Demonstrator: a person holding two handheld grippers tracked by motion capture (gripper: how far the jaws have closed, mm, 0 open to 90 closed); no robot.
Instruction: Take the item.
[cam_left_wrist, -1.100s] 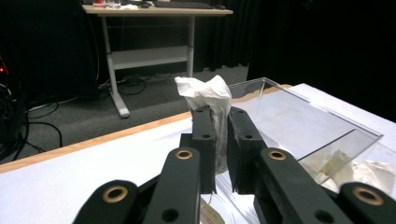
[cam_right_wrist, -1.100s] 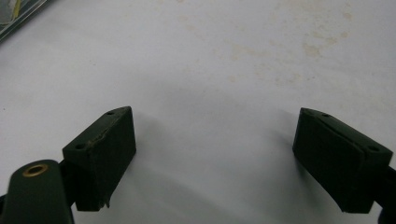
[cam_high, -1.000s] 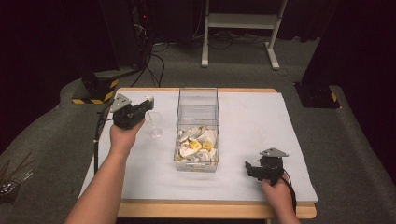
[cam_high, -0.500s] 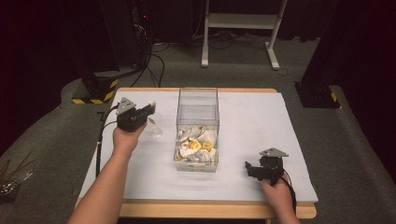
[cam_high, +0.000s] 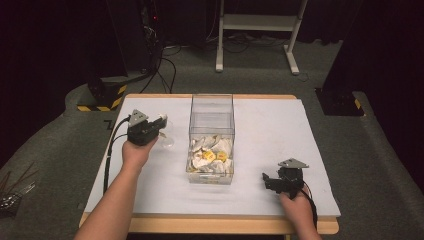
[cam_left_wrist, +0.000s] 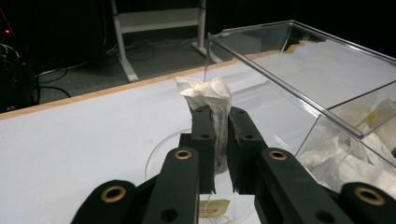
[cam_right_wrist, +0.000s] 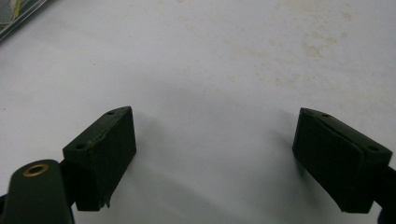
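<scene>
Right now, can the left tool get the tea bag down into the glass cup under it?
Probably yes. The left tool is shut on the tea bag right above the clear cup; its mouth looks open, and the clear bin stands off to the side.

The left gripper (cam_left_wrist: 218, 140) pinches a white tea bag (cam_left_wrist: 208, 95) above what looks like a clear cup (cam_left_wrist: 156, 161), left of the clear box (cam_left_wrist: 299, 93).

White tea bag (cam_left_wrist: 208, 95) betw. black left gripper (cam_left_wrist: 219, 135) jaws, yellow tag (cam_left_wrist: 214, 207) below; clear box (cam_high: 211, 135) beside w/ white-yellow bags; right gripper (cam_right_wrist: 215, 154) black over white table (cam_high: 280, 130).
</scene>
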